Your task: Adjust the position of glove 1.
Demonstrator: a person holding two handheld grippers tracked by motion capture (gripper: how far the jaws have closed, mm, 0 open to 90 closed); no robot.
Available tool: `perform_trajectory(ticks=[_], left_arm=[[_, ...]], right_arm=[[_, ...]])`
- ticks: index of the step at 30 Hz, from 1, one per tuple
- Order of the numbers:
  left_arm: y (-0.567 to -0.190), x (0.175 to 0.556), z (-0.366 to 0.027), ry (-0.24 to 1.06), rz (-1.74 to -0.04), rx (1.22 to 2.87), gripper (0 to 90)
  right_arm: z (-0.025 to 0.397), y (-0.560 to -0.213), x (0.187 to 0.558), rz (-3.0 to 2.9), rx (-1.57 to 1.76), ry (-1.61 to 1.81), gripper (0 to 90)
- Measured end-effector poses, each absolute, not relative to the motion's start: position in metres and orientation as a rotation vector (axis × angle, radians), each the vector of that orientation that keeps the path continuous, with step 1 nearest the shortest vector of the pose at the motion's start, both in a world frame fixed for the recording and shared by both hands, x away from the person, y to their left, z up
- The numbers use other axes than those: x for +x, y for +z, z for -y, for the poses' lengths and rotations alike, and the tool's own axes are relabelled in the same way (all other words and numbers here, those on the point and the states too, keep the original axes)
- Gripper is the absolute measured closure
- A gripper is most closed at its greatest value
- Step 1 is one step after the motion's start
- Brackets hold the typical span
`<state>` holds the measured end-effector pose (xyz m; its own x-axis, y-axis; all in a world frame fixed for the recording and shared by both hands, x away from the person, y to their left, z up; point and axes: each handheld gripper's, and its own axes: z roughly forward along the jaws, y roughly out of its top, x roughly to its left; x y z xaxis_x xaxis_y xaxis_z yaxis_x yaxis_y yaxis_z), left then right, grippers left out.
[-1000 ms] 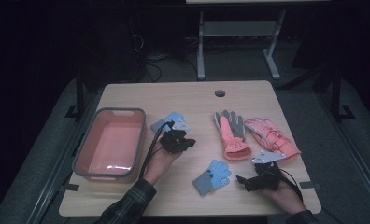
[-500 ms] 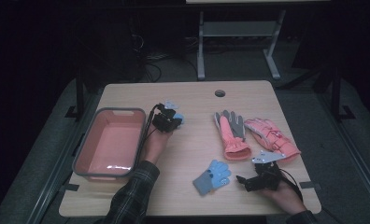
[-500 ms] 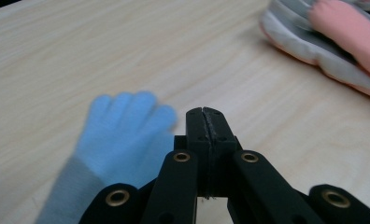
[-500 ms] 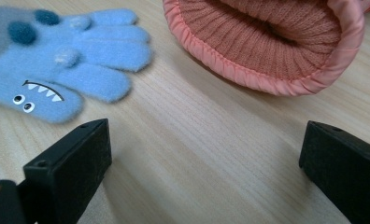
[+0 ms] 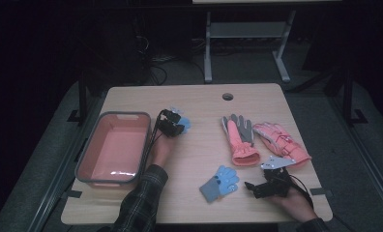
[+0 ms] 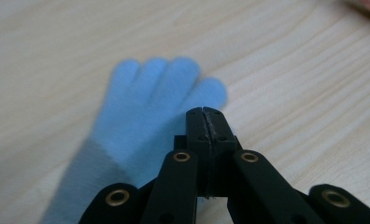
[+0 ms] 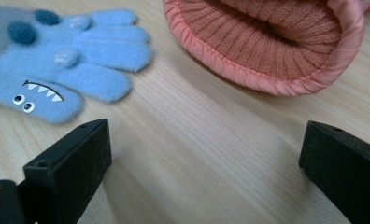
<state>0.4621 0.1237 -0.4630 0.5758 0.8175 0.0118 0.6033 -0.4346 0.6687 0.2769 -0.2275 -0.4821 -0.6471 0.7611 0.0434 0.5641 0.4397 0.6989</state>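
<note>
Left gripper (image 5: 176, 126) over a blue glove (image 5: 184, 122) near the middle-left of the table (image 5: 199, 101), just right of the pink tub (image 5: 113, 147). In the left gripper view, jaws pressed flat together, tip to tip, above the blue glove (image 6: 145, 112); glove flat on the wood, fingers pointing away, grey cuff toward the camera. Whether any fabric sits between the jaws: impossible to tell, no cloth visible in the seam.

Right gripper (image 5: 253, 187) low at the near right of the table, held in the right hand (image 5: 292, 203), grey plate on top. Jaws spread wide in the right gripper view, bare wood between them, nothing gripped. Ahead and to the left in that view, a second blue glove (image 7: 57, 60) with a little monster face, round eyes and zigzag teeth; ahead and to the right, the open cuff of a pink glove (image 7: 267, 42), ribbed lining showing.

From above, second blue glove (image 5: 220, 182) just left of the right gripper, apart from it. Pink-and-grey glove (image 5: 240, 137) and a second pink glove (image 5: 281, 142) side by side on the right half of the table. Plaid sleeve (image 5: 141, 200) on the left forearm.
</note>
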Motion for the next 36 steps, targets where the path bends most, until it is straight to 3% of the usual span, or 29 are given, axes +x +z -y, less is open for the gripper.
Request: perform_trajectory(ticks=[23,30,36], left_arm=[[-0.46,0.409,-0.047,0.23,-0.841,2.242,89.6],[-0.439,0.425,-0.081,0.375,-0.922,2.205,89.6],[-0.448,0.437,-0.107,0.414,-1.057,2.224,89.6]], right_arm=[[0.228,-0.482,0.277,-2.417,1.143,1.015,1.7],[0.228,-0.482,0.277,-2.416,1.143,1.016,1.7],[0.228,-0.482,0.277,-2.416,1.135,1.017,1.7]])
